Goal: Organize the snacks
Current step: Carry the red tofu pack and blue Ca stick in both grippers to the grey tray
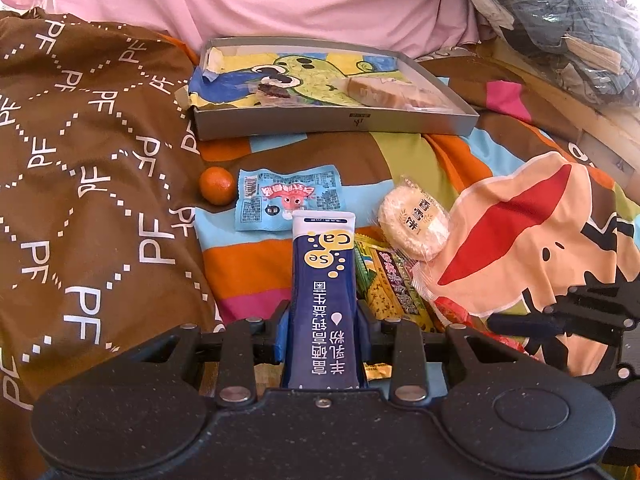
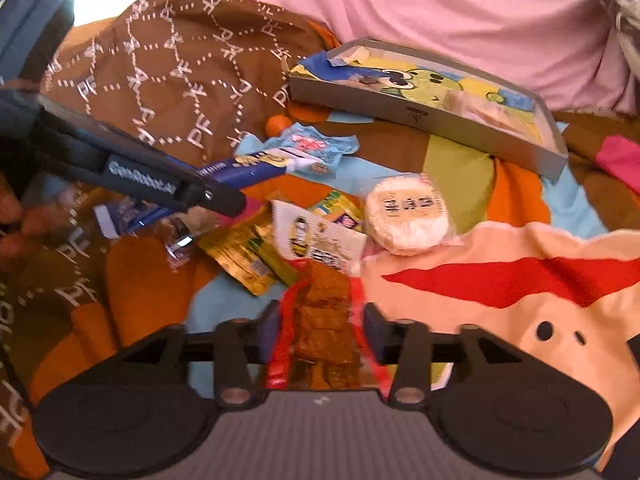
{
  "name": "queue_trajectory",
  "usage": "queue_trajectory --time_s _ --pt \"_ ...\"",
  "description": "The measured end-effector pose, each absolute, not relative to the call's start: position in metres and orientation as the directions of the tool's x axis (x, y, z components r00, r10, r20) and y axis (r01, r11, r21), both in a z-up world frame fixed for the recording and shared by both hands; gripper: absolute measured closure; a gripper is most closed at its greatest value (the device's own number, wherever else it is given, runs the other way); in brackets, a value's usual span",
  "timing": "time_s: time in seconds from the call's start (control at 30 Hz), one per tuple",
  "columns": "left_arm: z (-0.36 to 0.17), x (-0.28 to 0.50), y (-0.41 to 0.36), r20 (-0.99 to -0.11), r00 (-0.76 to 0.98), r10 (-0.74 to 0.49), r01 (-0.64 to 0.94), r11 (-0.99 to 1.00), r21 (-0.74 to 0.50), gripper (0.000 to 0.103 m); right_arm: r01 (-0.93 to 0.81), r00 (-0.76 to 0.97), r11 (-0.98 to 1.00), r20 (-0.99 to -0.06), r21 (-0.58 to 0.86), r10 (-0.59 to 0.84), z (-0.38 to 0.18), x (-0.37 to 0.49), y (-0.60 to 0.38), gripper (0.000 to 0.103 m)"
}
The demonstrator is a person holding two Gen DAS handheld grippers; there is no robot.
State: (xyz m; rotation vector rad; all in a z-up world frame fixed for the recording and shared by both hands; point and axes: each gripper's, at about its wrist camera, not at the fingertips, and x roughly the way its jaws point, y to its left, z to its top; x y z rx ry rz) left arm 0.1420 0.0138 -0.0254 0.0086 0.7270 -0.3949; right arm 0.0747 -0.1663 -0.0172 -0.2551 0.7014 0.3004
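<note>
Snacks lie scattered on a patterned bedspread (image 1: 256,264). The left tongs (image 1: 323,320) are clamped on a navy powder sachet (image 1: 323,280), which points forward; just ahead of its tip lies a light-blue packet (image 1: 288,196), with a small orange (image 1: 217,185) to that packet's left. The right tongs (image 2: 320,320) are clamped on a clear-wrapped brown snack with red edges (image 2: 320,320). Ahead and right of both tongs lies a round rice cake (image 1: 414,222), and farther ahead a shallow grey box (image 1: 336,122) holds a few wrapped items.
</note>
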Motion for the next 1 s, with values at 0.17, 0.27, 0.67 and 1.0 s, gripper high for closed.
queue_trajectory --time_s 0.17,0.27,0.67,1.0 --pt "-0.027 0.143 0.013 -0.653 0.671 -0.350 0.357 0.925 -0.128 0.069 -0.344 0.645 0.939 -0.728 -0.006 0.232 -0.032 0.092 -0.177 0.030" --pt "-0.028 0.143 0.013 -0.653 0.672 -0.350 0.358 0.925 -0.128 0.069 -0.379 0.575 0.920 -0.753 0.100 0.319 -0.037 0.104 -0.186 0.009" --pt "-0.024 0.139 0.013 -0.626 0.697 -0.350 0.357 0.926 -0.120 0.069 -0.367 0.666 0.927 -0.674 0.074 0.318 -0.025 0.091 -0.189 0.069" --pt "-0.021 0.137 0.014 -0.610 0.711 -0.349 0.356 0.927 -0.115 0.068 -0.368 0.721 0.928 -0.650 -0.064 0.240 -0.011 0.082 -0.177 0.087"
